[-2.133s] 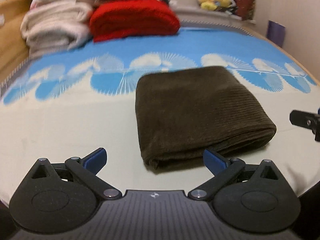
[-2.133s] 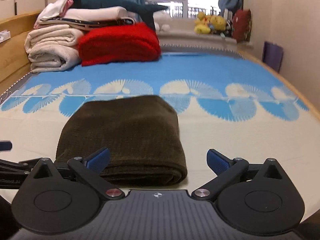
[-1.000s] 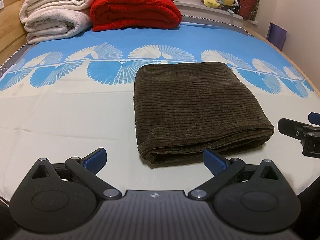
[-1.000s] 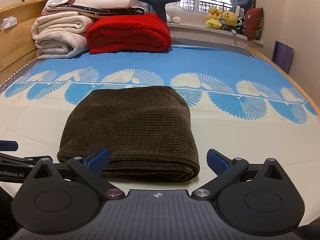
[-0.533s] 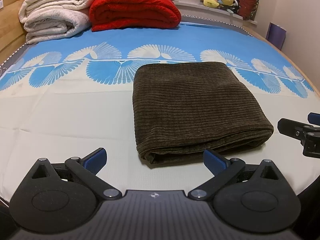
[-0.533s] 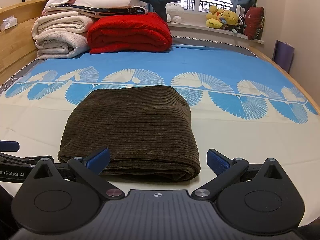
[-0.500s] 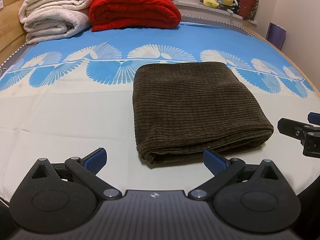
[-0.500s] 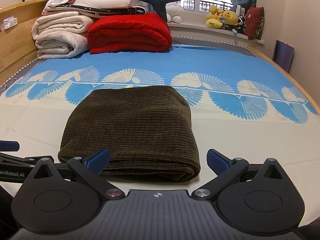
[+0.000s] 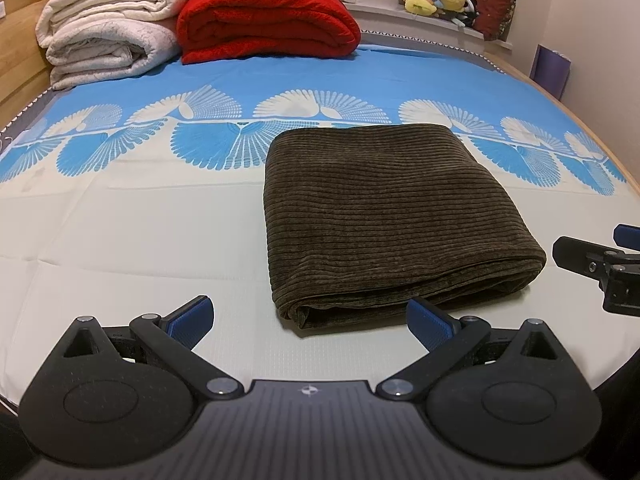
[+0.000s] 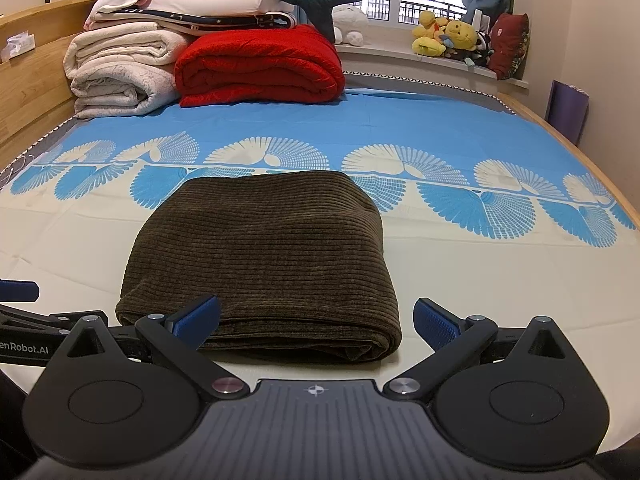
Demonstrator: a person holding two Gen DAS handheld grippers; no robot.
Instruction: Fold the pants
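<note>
The dark brown corduroy pants lie folded into a thick rectangle on the bed; the right wrist view shows the same pants straight ahead. My left gripper hovers open just short of their near left corner, nothing between its blue pads. My right gripper is open too, level with the near edge of the bundle and empty. Part of the right gripper shows at the right edge of the left wrist view.
A blue and cream bedsheet covers the bed. Folded white blankets and a red blanket are stacked at the far left, with a plush shark on top. Soft toys line the windowsill. A wooden headboard runs along the left.
Both grippers rose and steadied over the first second, bringing the pants into a clearer view. Over the last half second nothing has visibly moved.
</note>
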